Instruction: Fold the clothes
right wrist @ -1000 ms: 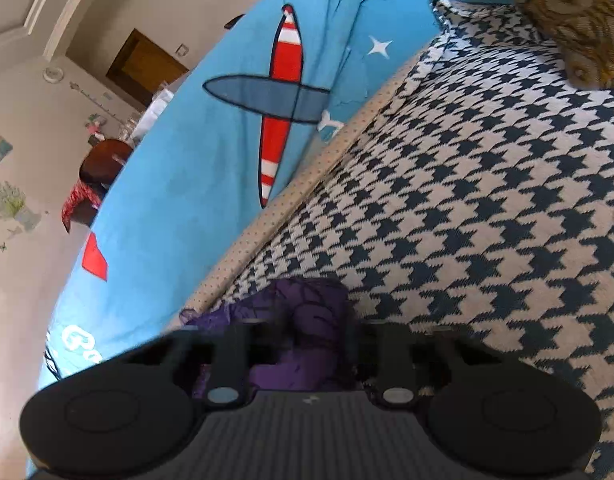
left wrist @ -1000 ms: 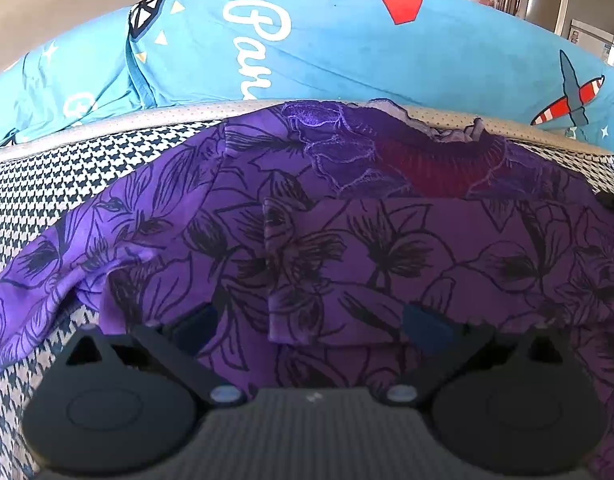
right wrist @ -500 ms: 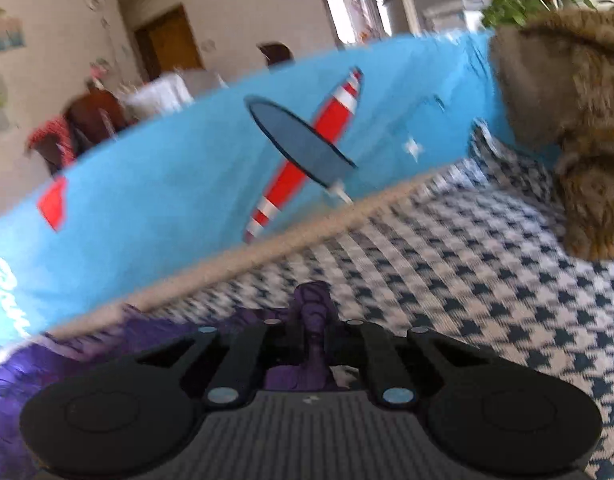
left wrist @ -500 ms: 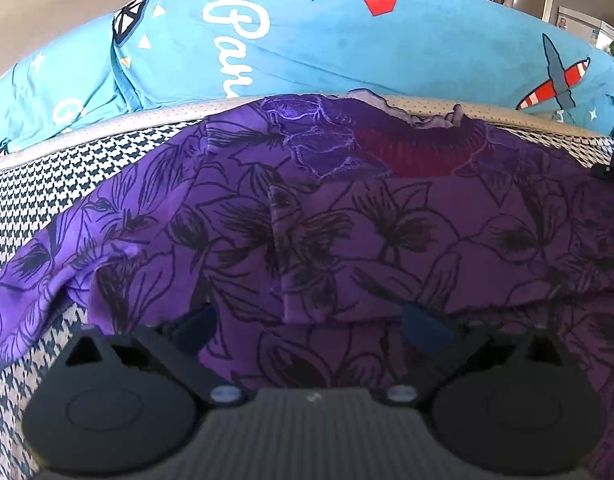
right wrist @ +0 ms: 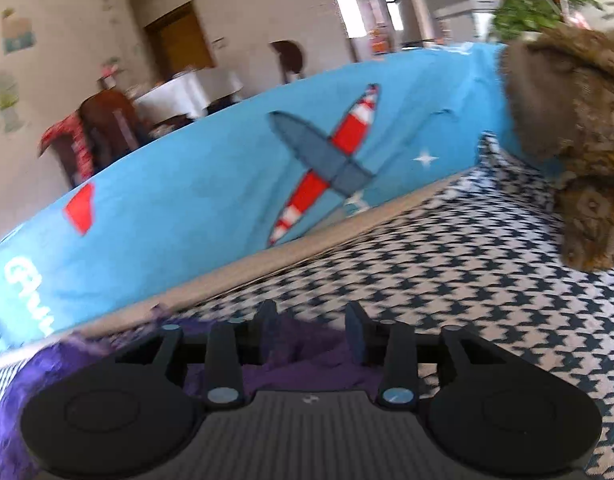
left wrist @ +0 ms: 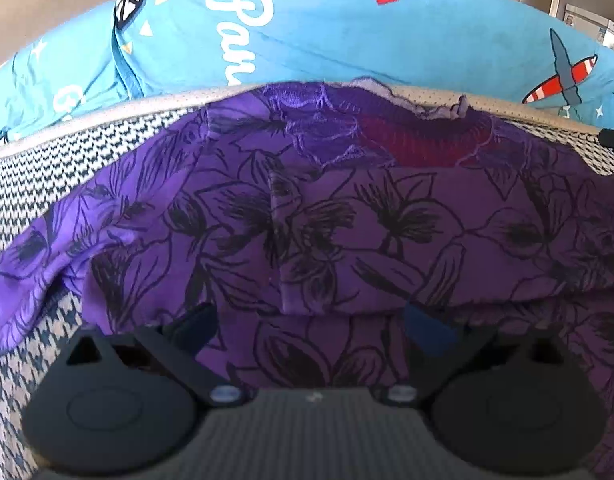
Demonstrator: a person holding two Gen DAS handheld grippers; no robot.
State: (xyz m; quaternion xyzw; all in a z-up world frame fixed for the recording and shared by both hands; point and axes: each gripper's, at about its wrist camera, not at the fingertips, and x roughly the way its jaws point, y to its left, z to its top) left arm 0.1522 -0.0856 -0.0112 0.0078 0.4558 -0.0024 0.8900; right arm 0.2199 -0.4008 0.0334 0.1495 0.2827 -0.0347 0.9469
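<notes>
Releasing: right gripper (right wrist: 311,330), jaws opening, purple garment (left wrist: 347,232) lies slack between them on the houndstooth cover (right wrist: 487,280); lift clear toward 12 o'clock so nothing snags. Left gripper (left wrist: 311,320) spread wide, tips apparently tucked under the fold's edge.

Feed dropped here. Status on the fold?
Right gripper opening, pads clear of purple garment. Left gripper open over its hem. Nothing blocking.
</notes>
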